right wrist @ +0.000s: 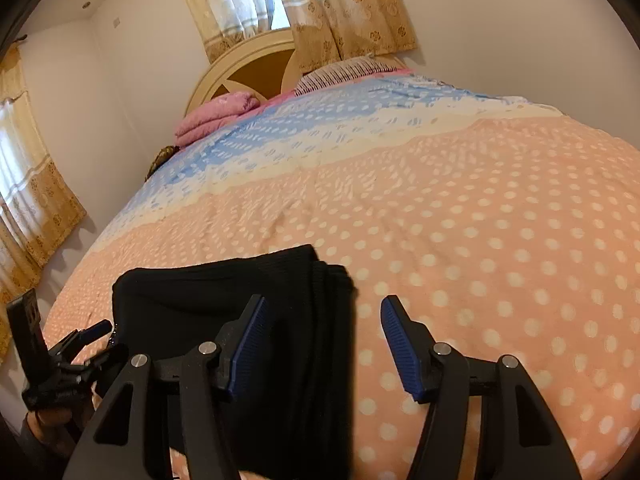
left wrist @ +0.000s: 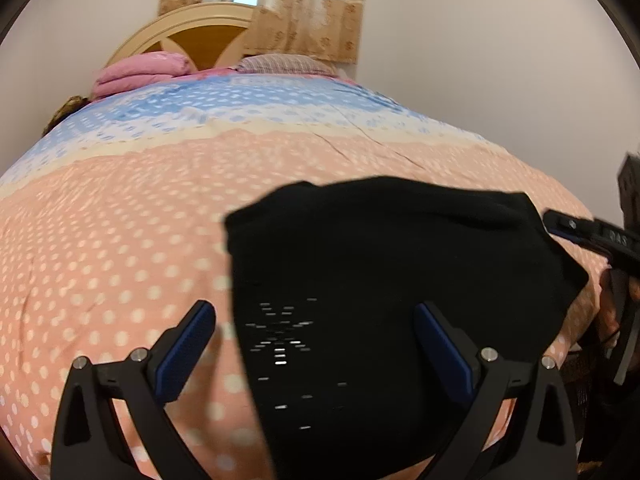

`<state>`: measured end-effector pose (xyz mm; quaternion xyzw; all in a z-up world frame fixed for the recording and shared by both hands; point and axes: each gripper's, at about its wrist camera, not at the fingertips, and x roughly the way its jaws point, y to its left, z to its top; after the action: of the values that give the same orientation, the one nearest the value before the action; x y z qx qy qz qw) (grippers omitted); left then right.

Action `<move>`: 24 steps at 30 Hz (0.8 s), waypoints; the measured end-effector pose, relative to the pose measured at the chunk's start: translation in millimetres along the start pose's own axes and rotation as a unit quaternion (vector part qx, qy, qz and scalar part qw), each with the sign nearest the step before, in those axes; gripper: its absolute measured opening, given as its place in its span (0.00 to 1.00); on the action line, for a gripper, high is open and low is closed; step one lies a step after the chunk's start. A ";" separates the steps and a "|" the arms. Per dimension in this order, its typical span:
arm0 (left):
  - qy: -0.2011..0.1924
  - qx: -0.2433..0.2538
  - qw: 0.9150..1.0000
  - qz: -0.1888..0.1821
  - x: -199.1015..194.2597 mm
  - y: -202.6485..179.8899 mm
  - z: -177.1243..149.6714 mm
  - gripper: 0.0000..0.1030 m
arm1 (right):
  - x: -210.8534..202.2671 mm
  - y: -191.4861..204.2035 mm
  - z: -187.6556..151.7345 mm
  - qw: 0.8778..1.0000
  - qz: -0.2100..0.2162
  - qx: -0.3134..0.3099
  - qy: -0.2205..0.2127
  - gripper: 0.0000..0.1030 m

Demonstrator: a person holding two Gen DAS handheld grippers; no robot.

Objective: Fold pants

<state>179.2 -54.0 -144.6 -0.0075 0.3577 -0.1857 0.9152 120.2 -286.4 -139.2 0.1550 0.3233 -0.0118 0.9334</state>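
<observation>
Matt black knit pants (right wrist: 240,292) on soft dotted cotton bedspread (right wrist: 480,220)

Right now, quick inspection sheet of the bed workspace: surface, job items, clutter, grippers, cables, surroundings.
Surface: bedspread, peach with white dots, blue and cream bands toward the head; a few light creases.
Job's things: black pants lying on the near part of the bed, folded into a compact stack with layered edges showing in the right wrist view.
Clutter: folded pink blanket and striped pillow at the head.
Grippers: left gripper open, fingers either side of the pants' left edge; right gripper open over their right edge; neither grips cloth.
Cables: nothing seen.
Surroundings: cream headboard, patterned curtains, plain walls.
</observation>
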 end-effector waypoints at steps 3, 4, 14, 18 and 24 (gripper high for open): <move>-0.010 -0.017 1.000 0.004 -3.1 11.8 -0.6 0.99 | -4.3 -4.4 -0.5 1.000 0.019 0.007 -0.005 0.59; -0.009 -0.020 1.000 0.004 -2.0 13.8 -1.1 0.99 | -3.4 -4.5 -0.5 1.000 0.025 0.009 -0.004 0.59; -0.009 -0.040 0.998 -0.037 13.8 20.5 -2.0 0.99 | 20.4 -6.4 -15.5 0.998 0.042 0.014 0.041 0.59; -0.009 -0.039 0.998 -0.047 18.2 21.3 0.6 0.99 | 24.6 -12.3 -18.4 0.997 0.054 0.032 0.047 0.59; -0.004 -0.045 0.997 -0.070 16.3 20.6 2.3 0.85 | 24.4 -9.1 -20.6 0.998 0.051 0.017 0.044 0.59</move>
<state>198.6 -40.7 -156.5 -0.0745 0.3605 -0.2329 0.9001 126.1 -287.1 -171.9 0.1879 0.3559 0.0372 0.9147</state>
